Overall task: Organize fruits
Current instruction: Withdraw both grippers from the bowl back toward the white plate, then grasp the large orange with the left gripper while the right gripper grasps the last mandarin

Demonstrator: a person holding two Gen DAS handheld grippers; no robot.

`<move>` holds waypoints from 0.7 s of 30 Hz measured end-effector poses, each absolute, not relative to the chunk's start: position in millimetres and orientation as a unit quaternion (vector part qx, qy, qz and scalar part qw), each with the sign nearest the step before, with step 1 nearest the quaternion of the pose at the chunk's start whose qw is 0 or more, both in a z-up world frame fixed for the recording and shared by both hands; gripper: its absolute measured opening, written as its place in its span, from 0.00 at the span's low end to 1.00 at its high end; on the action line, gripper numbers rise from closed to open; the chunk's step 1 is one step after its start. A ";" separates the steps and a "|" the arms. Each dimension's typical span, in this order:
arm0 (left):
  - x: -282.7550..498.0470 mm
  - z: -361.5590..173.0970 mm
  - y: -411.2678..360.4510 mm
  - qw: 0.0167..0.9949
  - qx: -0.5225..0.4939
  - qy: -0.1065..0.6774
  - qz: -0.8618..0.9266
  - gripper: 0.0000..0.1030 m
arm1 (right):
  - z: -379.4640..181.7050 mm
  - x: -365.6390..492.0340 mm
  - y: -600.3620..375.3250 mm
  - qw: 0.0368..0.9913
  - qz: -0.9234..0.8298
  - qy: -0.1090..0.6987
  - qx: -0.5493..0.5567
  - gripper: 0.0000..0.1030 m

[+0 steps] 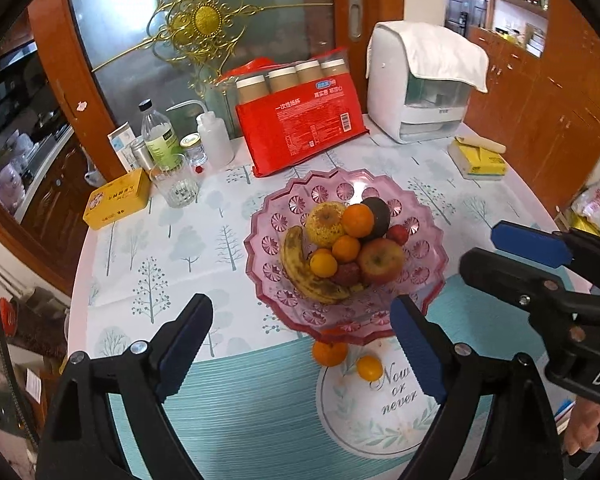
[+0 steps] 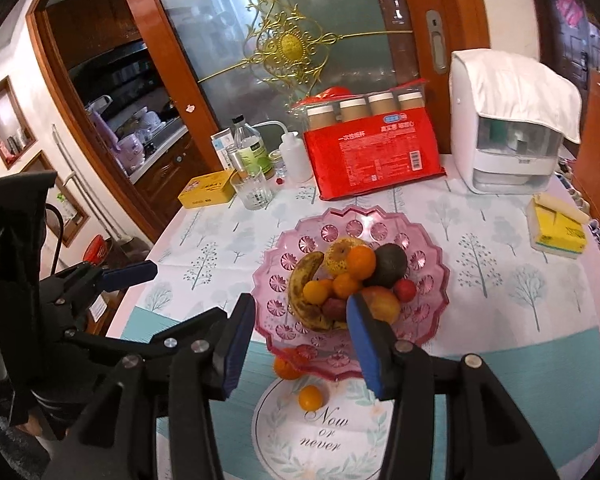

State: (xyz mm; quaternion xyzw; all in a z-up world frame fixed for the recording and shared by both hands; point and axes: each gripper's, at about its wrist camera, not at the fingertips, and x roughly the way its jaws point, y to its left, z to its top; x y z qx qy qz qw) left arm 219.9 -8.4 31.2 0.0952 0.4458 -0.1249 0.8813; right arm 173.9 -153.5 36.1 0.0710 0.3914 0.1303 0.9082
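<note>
Both of your grippers hang above the near part of the table with nothing in them: the left gripper (image 1: pixel 300 344) has its jaws spread wide, the right gripper (image 2: pixel 300 340) has its jaws at a medium gap, also empty. The pink bowl (image 1: pixel 259 240) sits mid-table, already piled with a banana (image 1: pixel 300 268), an apple (image 1: pixel 381 260), oranges and a dark round fruit at the far right of the heap. Two fruits are not in it yet: an orange (image 1: pixel 329 352) right at the near rim of the bowl, partly under the rim overhang, and a smaller yellow-orange fruit (image 1: pixel 369 367) just near of it on the round printed mat (image 1: pixel 380 420). Likely next step is picking these up. Take the small one first, it sits clear of the rim. Centre the pads on its widest part, close gently since round fruit will squirt out. For the orange by the rim, come in low from the near side so a finger does not knock the bowl. Drop into the open left side of the bowl, not on top of the heap, or things may roll off.
</note>
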 end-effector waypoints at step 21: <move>228.6 -111.6 19.6 0.845 0.104 0.474 -0.223 0.87 | -112.8 145.9 -127.9 0.878 0.062 0.470 0.057 0.47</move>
